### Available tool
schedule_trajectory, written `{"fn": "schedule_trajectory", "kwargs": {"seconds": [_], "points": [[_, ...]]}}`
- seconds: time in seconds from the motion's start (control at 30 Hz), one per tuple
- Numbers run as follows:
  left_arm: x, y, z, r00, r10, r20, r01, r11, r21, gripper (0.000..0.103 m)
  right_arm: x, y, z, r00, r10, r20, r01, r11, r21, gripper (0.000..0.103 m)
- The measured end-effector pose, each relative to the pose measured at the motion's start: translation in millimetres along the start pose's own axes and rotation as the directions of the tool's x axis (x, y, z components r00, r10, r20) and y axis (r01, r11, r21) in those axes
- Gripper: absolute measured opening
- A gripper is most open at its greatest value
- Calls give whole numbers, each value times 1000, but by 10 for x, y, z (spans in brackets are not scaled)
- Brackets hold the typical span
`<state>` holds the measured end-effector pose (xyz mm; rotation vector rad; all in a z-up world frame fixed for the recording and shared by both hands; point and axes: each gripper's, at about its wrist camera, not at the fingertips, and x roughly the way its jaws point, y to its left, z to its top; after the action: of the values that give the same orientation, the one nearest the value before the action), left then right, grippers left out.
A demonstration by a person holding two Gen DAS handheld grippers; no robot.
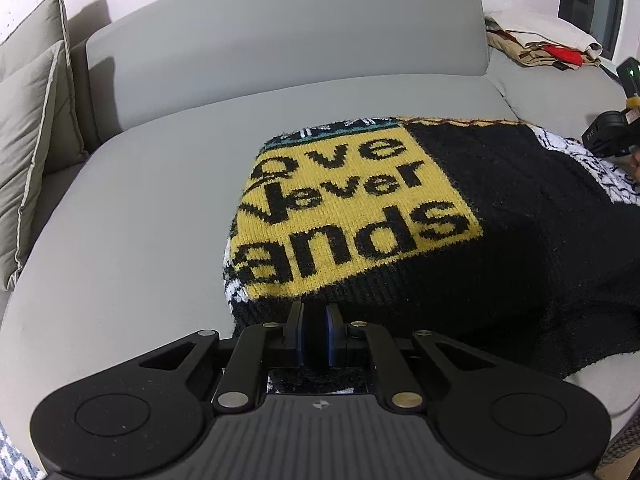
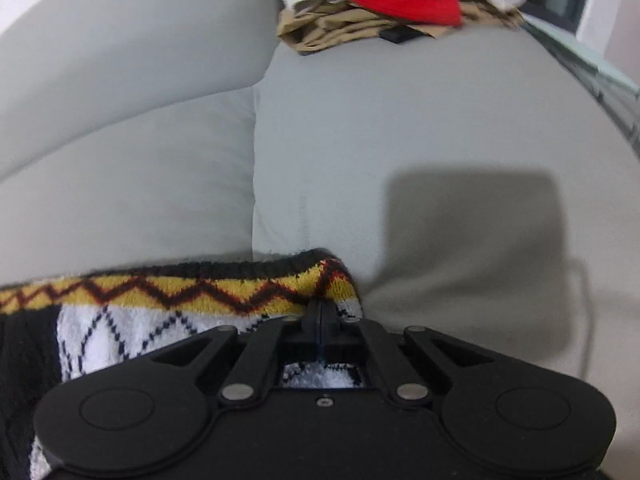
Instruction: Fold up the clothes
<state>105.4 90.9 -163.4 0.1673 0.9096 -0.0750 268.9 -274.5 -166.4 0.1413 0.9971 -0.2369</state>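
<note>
Landmark: sofa (image 1: 168, 208). Pillows (image 1: 32, 128) at its left end. Sweater (image 1: 500, 216) lies on the seat, centre to right. Left gripper (image 1: 316, 320) nearly closed, jaws pinching the sweater's near black edge. Right gripper (image 2: 321, 312) pressed together at the sweater's right corner, apparently pinching fabric; view blurred. Clothes pile (image 2: 384, 8) at the sofa's back right.

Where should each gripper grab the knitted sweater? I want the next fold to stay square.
Take the sweater by its two near corners from above: it lies flat on the sofa. The left gripper sits shut at the black ribbed hem, the right gripper at the zigzag-trimmed corner.
</note>
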Motion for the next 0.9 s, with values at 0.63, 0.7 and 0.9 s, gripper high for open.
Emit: {"fn": "schedule_trajectory", "kwargs": {"seconds": [0.63,0.7,0.9], "points": [[-164,-39,-25,998,44,53,-45,999,27,13,-1062,358,-559,998,68,-19,-70,978,-195,9],[-324,-58,-27,996,37,82,-38,999,13,22,-1366,253,-624,993,119,6,-116,980,-162,24],[-770,-241,-48,991,37,131,-36,999,-11,48,-2034,-51,-894,949,311,52,-308,950,-50,70]]}}
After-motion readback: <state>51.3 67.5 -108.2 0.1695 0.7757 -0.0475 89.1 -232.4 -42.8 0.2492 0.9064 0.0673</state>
